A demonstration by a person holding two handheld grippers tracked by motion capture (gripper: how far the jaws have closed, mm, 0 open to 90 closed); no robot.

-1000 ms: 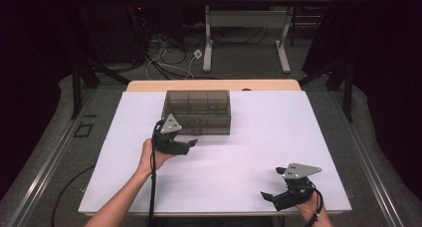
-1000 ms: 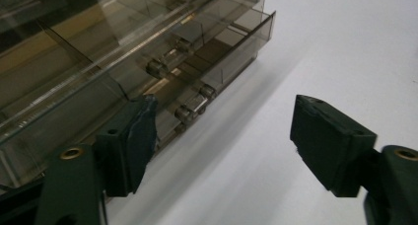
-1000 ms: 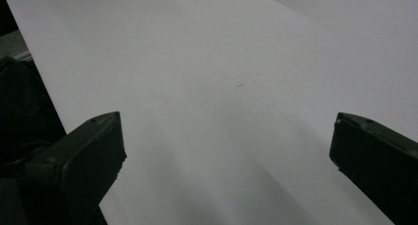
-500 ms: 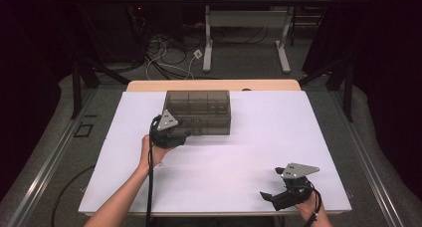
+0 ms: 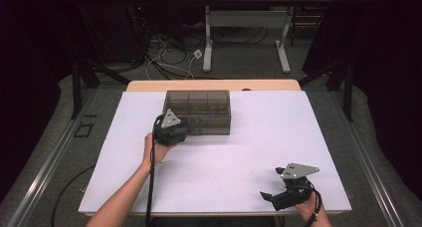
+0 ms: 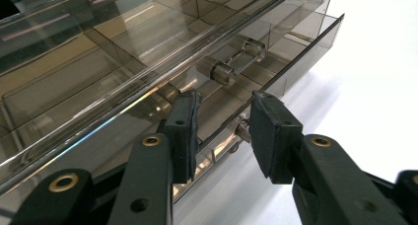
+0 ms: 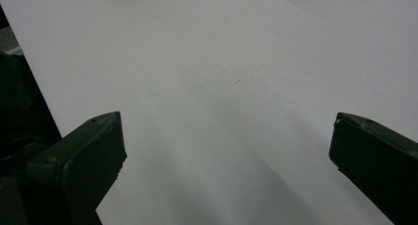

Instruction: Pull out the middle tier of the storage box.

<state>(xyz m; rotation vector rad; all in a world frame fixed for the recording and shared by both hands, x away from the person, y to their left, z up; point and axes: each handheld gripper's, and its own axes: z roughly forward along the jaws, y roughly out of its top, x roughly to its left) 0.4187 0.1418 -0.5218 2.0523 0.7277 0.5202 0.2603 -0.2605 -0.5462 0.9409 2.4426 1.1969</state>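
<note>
No writing reads on the smoky drawer box [image 5: 199,111]. The left gripper [image 6: 224,129] sits at its near-left front, jaws partly open around a drawer knob [image 6: 240,131], gripping nothing. The right gripper [image 5: 272,196] rests near-right, jaws wide and empty.

White table [image 5: 298,137] (smoky drawer box [image 5: 199,107])

A smoky, see-through plastic drawer box [image 5: 198,112] stands upright near the far edge of the white surface [image 5: 259,137], left of its middle. Inside it, dividers form compartments. Its lower drawer [image 6: 276,62] is pulled out slightly, with small cylindrical knobs [image 6: 231,64] on the fronts.
</note>
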